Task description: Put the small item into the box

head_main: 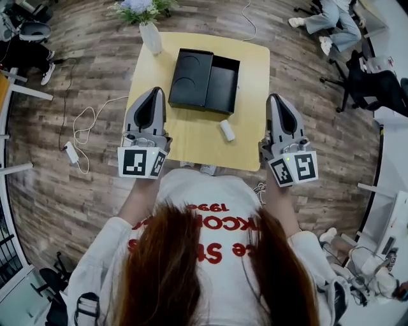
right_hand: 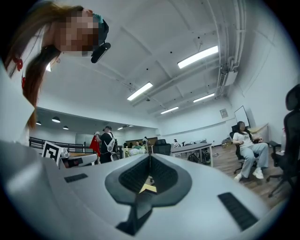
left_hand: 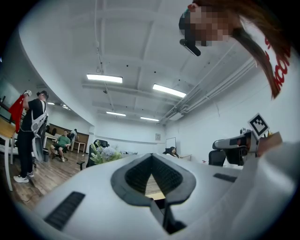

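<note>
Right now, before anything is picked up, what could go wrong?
The right gripper is shut; reaching without opening could shove the small white item across the table.
The black box lies as two similar halves side by side; the item may land in the wrong one.
The vase stands at the corner near the box; a wide reach might tip it.

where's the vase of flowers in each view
Head view: flowers at the top, left of centre.
Left gripper view: flowers low, left of centre.
Right gripper view: cannot make them out.
Shared landmark: yellow table, a sliver low centre in both gripper views.
</note>
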{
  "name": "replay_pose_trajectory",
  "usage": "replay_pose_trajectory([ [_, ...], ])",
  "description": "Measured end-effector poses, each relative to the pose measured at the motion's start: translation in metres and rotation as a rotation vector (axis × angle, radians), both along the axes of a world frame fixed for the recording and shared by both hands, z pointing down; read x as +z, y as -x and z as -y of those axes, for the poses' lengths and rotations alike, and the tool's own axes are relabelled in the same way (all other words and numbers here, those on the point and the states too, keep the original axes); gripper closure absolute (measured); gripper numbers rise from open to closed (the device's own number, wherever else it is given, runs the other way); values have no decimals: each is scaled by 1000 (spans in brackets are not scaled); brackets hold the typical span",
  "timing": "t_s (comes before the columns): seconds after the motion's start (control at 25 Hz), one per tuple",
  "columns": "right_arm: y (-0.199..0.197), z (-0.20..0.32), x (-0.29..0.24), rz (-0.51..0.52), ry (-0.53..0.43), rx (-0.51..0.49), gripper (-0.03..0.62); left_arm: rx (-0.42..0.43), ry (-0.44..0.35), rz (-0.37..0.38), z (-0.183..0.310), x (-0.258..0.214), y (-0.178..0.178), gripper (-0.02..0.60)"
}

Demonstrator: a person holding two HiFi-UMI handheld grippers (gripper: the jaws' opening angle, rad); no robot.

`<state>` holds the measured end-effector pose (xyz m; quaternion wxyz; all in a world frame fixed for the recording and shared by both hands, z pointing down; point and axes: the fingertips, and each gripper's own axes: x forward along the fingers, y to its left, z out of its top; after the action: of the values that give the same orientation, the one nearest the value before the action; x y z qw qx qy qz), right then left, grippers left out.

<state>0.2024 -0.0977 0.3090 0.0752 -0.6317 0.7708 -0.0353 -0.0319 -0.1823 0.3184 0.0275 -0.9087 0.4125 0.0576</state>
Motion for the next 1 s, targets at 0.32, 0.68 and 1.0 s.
replay_pose_trajectory([
  [0.32, 10, 13, 51, 3, 171, 1, 586, 49, 70, 29, 17, 25, -10, 575],
  [0.68, 44, 12, 187, -39, 504, -47, 572, 57, 157, 52, 17, 63, 0, 575],
  [1.0, 64, -10, 273, -87, 727, -90, 457, 56, 221, 96, 13, 91, 6, 575],
])
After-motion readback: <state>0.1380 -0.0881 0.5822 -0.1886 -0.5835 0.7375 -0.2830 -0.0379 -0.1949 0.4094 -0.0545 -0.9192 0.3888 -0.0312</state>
